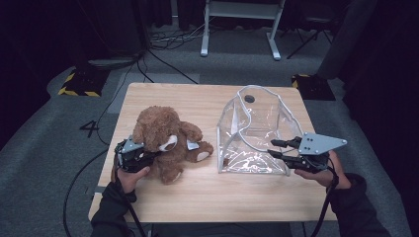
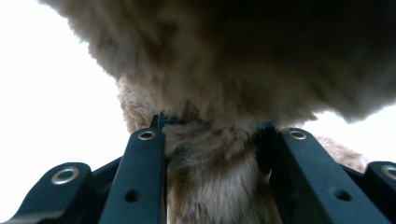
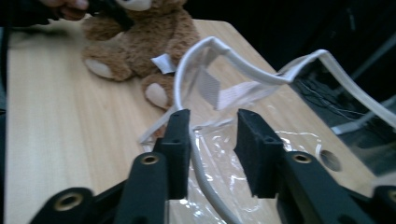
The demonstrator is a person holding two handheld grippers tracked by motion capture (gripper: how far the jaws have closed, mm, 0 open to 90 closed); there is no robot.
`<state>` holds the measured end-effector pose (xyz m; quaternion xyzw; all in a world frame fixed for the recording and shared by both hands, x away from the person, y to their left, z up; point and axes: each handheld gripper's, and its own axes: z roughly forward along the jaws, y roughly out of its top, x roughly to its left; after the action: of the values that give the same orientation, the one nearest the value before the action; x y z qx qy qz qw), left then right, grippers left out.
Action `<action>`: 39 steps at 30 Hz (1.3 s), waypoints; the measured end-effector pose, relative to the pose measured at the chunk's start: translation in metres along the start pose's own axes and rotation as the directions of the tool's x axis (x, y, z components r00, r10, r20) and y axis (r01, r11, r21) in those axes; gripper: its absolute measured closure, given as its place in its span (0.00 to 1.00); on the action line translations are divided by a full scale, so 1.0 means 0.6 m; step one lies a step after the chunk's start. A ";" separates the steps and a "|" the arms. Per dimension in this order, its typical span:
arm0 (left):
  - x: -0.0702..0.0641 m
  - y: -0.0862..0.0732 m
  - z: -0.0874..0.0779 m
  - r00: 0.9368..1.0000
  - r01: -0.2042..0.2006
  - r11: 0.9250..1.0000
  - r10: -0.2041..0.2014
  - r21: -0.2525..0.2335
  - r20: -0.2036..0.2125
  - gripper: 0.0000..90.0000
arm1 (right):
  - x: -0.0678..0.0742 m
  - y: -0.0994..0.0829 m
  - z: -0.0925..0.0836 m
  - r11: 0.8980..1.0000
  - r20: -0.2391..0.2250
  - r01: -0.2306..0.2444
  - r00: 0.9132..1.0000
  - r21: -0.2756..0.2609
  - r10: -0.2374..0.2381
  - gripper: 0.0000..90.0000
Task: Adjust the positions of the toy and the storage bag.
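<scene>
Nearest the person, two dark sleeves come up over the front edge of the wooden bench [image 1: 207,197]. The left hand-held gripper [image 1: 148,157] is closed on the brown teddy bear [image 1: 165,140]; in the left gripper view its black jaws press into a fold of fur [image 2: 212,158] from both sides, with more of the bear bulging above them. The bear sits on the left half of the bench, leaning a little, its pale-soled feet pointing toward the middle.

On the other side, the right hand-held gripper [image 1: 276,148] has its jaws parted at a moderate width, and nothing is caught between them. In the right gripper view the white-trimmed rim [image 3: 201,168] of the clear plastic bag [image 1: 254,133] runs beside the inner face of one jaw.

The bag stands open on the right half of the bench, just beside the bear's foot, its mouth gaping upward.

Beyond the bench lies grey floor [image 1: 49,123] with black cables [image 1: 163,61], and a white table frame [image 1: 239,24] stands farther back.
</scene>
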<state>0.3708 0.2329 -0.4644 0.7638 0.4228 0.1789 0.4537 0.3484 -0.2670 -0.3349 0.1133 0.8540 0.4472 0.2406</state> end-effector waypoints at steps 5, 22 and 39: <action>0.000 0.001 0.000 1.000 -0.007 1.000 0.007 0.003 0.004 0.74 | -0.011 0.005 -0.010 0.999 0.020 -0.025 0.999 -0.029 0.025 0.65; 0.000 0.000 0.000 1.000 -0.010 1.000 0.010 0.003 0.010 0.74 | -0.112 -0.022 -0.021 0.982 0.284 -0.189 0.943 0.026 0.174 0.44; 0.000 0.000 0.002 1.000 -0.017 1.000 0.017 0.003 0.013 0.74 | -0.155 -0.081 -0.020 0.932 0.302 -0.361 0.887 -0.016 0.349 0.38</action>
<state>0.3715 0.2322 -0.4649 0.7691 0.4136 0.1775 0.4538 0.4231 -0.3417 -0.3400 0.3387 0.7814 0.4437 0.2791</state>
